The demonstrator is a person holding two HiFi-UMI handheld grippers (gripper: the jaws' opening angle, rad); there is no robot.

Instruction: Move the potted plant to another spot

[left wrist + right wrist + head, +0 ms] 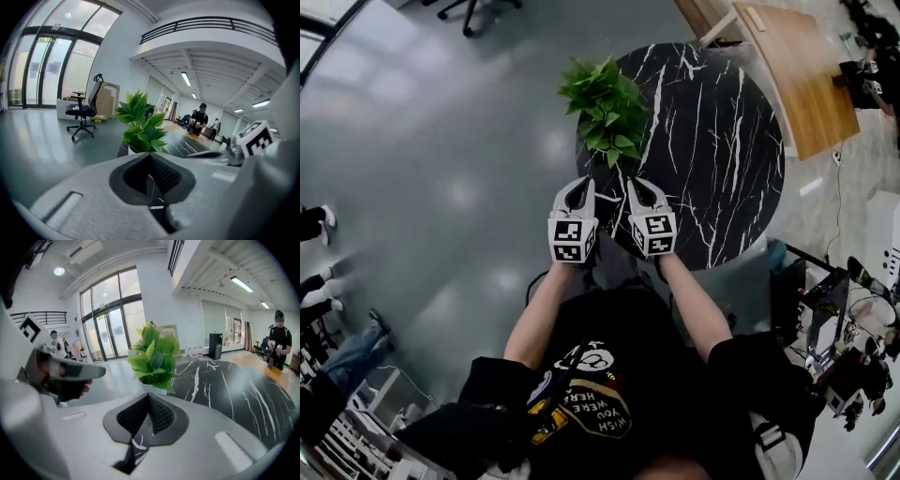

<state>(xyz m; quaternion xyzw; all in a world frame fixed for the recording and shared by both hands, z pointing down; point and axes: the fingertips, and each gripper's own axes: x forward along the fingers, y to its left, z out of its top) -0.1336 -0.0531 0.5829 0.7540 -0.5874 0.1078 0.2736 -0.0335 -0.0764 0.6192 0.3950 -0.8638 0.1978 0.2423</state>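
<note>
The potted plant (605, 103), leafy green in a white pot, stands at the left edge of the round black marble table (722, 141). Both grippers hover side by side just short of it, above the table's near edge. My left gripper (578, 187) is shut with nothing between its jaws; its own view shows the tips meeting (150, 153) below the plant (143, 126). My right gripper (643, 187) is also shut and empty, its tips (149, 394) together in front of the plant (154, 357). Neither touches the pot.
A wooden table (802, 75) stands beyond the marble one at the upper right. An office chair (84, 112) is on the grey floor to the left. People stand far off (200, 119). Cables and equipment (853, 319) crowd the right side.
</note>
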